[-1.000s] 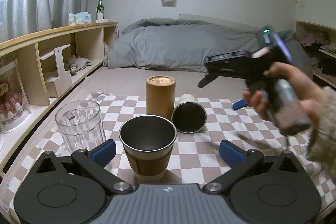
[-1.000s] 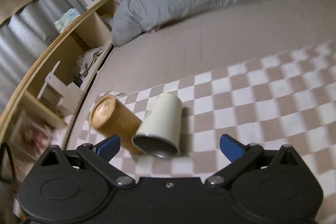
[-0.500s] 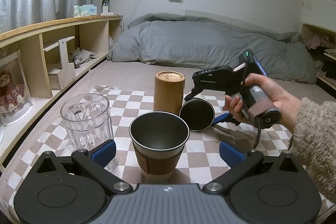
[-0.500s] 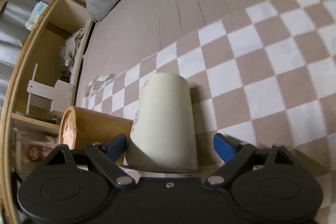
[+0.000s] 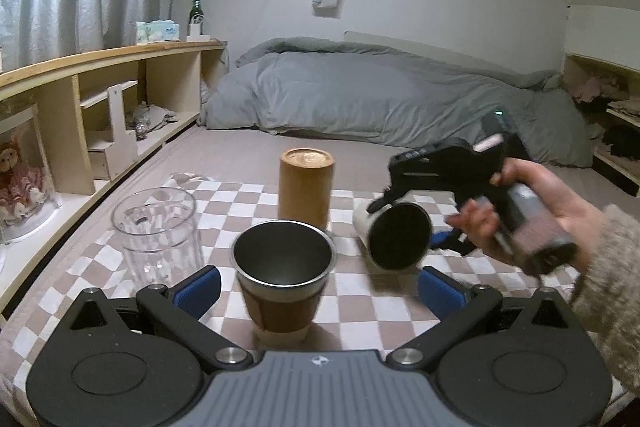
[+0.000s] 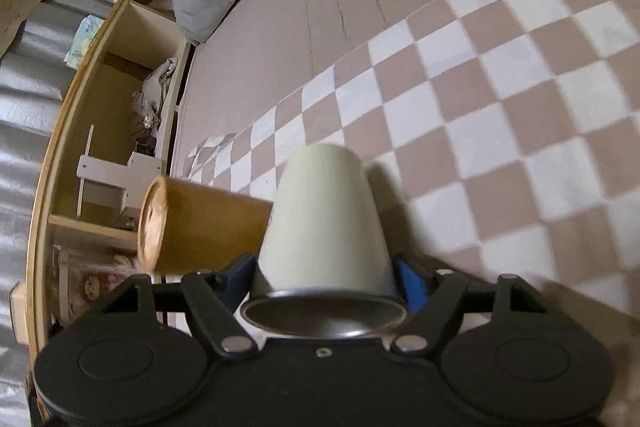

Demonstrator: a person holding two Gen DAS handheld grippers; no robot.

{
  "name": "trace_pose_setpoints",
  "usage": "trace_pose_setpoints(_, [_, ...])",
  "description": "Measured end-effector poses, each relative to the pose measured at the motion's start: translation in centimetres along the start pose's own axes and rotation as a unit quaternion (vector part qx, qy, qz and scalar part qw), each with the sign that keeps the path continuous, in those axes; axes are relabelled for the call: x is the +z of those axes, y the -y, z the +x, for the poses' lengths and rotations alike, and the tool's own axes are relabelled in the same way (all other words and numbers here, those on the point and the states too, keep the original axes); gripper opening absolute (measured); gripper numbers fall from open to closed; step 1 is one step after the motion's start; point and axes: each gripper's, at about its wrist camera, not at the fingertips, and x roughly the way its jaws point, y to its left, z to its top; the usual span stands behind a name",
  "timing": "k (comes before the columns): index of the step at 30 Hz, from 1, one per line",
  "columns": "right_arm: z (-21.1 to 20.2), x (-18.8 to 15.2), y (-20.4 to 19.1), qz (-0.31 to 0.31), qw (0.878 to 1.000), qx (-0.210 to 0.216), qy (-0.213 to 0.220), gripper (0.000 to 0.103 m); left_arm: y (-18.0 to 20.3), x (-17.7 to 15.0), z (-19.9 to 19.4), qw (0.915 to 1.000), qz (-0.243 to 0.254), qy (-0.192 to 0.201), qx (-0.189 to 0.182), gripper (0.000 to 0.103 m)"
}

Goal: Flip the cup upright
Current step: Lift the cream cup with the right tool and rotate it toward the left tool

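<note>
A cream cup (image 5: 394, 237) with a dark inside lies on its side on the checkered cloth (image 5: 352, 303), mouth toward me. My right gripper (image 6: 326, 277) is shut on the cream cup (image 6: 326, 223) near its rim, one blue pad on each side. In the left wrist view the right gripper (image 5: 404, 223) holds the cup a little off the cloth, tilted. My left gripper (image 5: 318, 287) is open and empty, low at the near edge, with a steel cup with a brown sleeve (image 5: 282, 287) standing between its fingers.
A tall wooden cylinder (image 5: 306, 187) stands just left of the cream cup. A clear glass (image 5: 158, 239) stands at the left. A wooden shelf (image 5: 92, 111) runs along the left. A grey duvet (image 5: 380, 107) lies behind.
My right gripper came down over the lying cream cup, closed on it near its rim and moved it slightly right, away from the wooden cylinder. My left gripper stayed open.
</note>
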Motion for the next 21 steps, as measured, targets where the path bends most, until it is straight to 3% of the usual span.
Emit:
trace_pose_setpoints(7, [-5.8, -4.0, 3.6, -0.023, 0.999, -0.036, -0.004, 0.075, 2.8, -0.5, -0.6, 0.9989, 0.022, 0.011, -0.040, 0.103])
trace_pose_setpoints(12, [-9.0, -6.1, 5.8, -0.084, 0.995, -0.054, -0.016, 0.075, 4.5, -0.2, -0.5, 0.9964, 0.032, 0.011, -0.078, 0.103])
trace_pose_setpoints(16, [-10.1, -6.7, 6.8, -0.162, 0.983, -0.083, -0.015, 0.076, 5.8, 1.2, 0.4, 0.9945, 0.060, 0.032, -0.080, 0.102])
trace_pose_setpoints(21, [-10.4, -7.9, 7.2, -0.256, 0.960, -0.114, 0.004, 0.076, 7.6, 4.6, 4.0, 0.9910, 0.091, 0.050, -0.084, 0.102])
